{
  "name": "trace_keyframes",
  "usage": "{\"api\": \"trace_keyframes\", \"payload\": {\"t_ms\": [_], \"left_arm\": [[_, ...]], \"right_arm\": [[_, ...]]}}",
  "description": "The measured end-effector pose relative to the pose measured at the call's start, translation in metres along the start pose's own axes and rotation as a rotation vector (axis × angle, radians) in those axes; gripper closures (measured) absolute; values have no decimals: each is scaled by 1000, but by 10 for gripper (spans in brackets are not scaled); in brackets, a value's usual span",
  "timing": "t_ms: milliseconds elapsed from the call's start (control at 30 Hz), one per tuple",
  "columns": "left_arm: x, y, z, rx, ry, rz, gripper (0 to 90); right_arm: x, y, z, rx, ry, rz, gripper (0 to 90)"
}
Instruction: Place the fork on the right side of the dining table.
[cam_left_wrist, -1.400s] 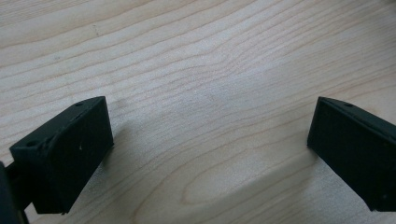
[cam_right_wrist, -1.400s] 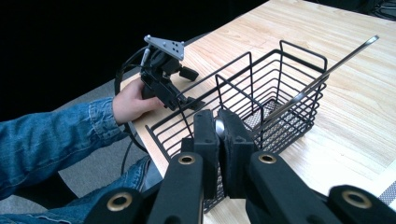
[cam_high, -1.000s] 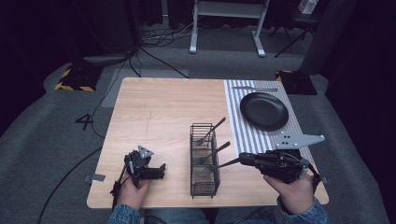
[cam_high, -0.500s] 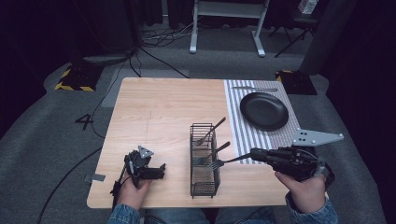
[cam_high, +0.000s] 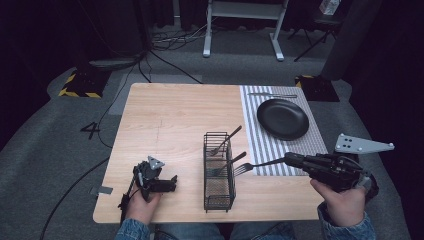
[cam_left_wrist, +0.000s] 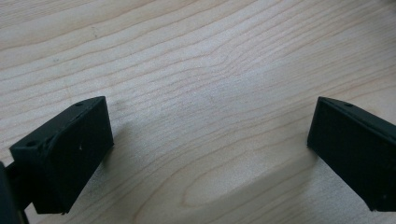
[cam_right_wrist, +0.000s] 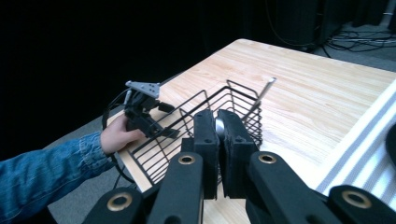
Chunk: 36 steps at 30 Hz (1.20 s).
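A black wire basket (cam_high: 219, 172) stands near the table's front edge, with two forks (cam_high: 227, 137) leaning in it. My right gripper (cam_high: 289, 160), right of the basket, is shut on the handle of a third fork (cam_high: 260, 164). That fork lies level, its tines at the basket's right rim. In the right gripper view the pads (cam_right_wrist: 205, 128) press together on a sliver of silver metal, with the basket (cam_right_wrist: 196, 116) just beyond. My left gripper (cam_high: 172, 182) rests on the wood left of the basket. Its jaws stand wide apart over bare table (cam_left_wrist: 210, 154), holding nothing.
A black plate (cam_high: 282, 118) sits on a striped mat (cam_high: 265, 150) at the back right, with cutlery (cam_high: 272, 95) at the mat's far edge. The wooden table (cam_high: 170, 115) is bare at the left and middle. Dark floor and cables surround it.
My right gripper has moved to the right and slightly up with the fork, so more of the fork shows outside the basket. The left gripper has stayed put.
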<state>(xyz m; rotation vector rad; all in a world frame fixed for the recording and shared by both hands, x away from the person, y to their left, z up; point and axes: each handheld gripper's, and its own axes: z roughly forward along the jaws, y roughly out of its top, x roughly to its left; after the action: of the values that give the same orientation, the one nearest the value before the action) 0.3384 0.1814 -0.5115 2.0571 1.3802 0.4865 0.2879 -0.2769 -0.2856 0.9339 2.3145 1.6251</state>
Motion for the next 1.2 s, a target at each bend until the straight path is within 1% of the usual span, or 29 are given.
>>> {"api": "trace_keyframes", "payload": {"t_ms": [233, 400, 500, 600, 733, 867, 933, 1000, 1200], "left_arm": [[0, 0, 0, -1, 1, 1, 3], [0, 0, 0, -1, 1, 2, 3], [0, 0, 0, -2, 1, 2, 2], [0, 0, 0, -2, 1, 2, 3], [0, 0, 0, -2, 1, 2, 2], [0, 0, 0, -2, 1, 2, 2], [0, 0, 0, -2, 1, 2, 3], [0, 0, 0, -2, 1, 2, 3], [0, 0, 0, -1, 1, 2, 3]], "right_arm": [[-13, 1, -7, -10, -40, 19, 866], [-28, 0, -10, -12, -77, 41, 866], [-37, -1, -11, -14, -107, 52, 866], [-47, -2, -12, -16, -123, 71, 866], [-59, -5, -12, -16, -142, 95, 866], [-69, -6, -10, -11, -162, 111, 866], [-77, -7, -9, -9, -180, 122, 866], [-78, -7, -9, -9, -184, 125, 866], [-95, -13, -5, -4, -202, 162, 866]]}}
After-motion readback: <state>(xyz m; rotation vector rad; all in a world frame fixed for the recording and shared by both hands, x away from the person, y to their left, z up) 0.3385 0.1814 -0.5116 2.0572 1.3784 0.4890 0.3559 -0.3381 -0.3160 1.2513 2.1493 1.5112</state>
